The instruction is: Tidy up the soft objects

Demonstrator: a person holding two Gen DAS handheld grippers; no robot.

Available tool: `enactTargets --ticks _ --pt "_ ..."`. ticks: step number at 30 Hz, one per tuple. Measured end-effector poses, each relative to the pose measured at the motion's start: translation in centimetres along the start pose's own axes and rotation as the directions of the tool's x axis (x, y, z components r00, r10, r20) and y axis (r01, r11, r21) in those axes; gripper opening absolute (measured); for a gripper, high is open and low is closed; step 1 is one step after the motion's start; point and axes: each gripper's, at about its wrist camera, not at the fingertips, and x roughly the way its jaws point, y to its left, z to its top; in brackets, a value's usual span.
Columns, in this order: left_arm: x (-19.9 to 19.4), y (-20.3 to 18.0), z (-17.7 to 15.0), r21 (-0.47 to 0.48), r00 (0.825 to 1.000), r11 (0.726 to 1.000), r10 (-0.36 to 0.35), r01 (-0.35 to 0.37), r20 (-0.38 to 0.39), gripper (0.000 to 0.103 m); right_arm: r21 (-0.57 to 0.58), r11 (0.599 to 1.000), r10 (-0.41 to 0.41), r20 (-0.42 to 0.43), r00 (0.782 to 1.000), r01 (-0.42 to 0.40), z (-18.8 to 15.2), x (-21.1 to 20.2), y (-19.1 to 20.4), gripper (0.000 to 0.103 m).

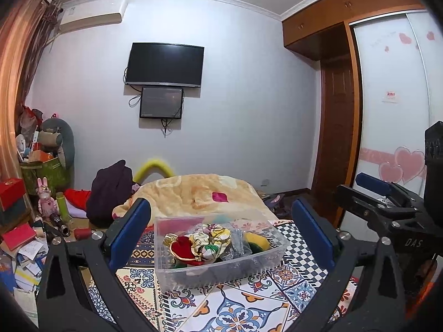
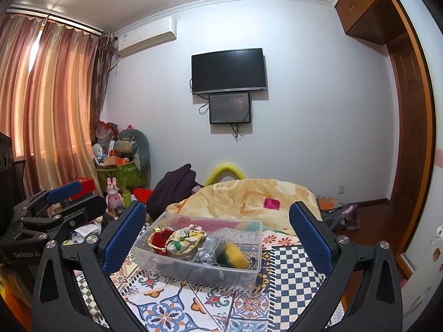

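While both grippers hang above the near part of the patterned cloth, the clear plastic bin sits further back on it, close to the cloth's far edge where the peach blanket begins.

Item: clear plastic bin, rectangular, upright. Contents, as seen from the right wrist view: red pouch with gold trim at the left end; floral scrunchie just beside it, touching; grey crinkled piece in the middle; yellow-and-green sponge toward the right end. Dark material lies along the bottom, too blurred through the wall to identify.

Item: left gripper, jaws wide apart, blue pads flanking the bin in its own camera, nothing between them. It hangs short of the bin.

Item: right gripper, jaws likewise spread wide, empty, short of the bin's near wall.

Each gripper shows at the other camera's edge, side by side and apart.

Background: wall-mounted television, smaller screen directly beneath it.
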Motion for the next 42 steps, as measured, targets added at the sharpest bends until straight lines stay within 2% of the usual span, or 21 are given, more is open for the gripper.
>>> enactTargets --ticks 29,42 --pt "-0.28 -0.53 0.22 0.029 0.999 0.999 -0.035 0.034 0.013 0.103 0.016 1.0 0.007 -0.002 1.0 -0.007 0.22 0.2 -0.42 0.103" --pt "-0.5 -0.8 0.41 0.03 0.998 0.998 -0.061 0.061 -0.008 0.103 0.016 1.0 0.01 -0.007 1.0 -0.01 0.12 0.32 -0.36 0.103"
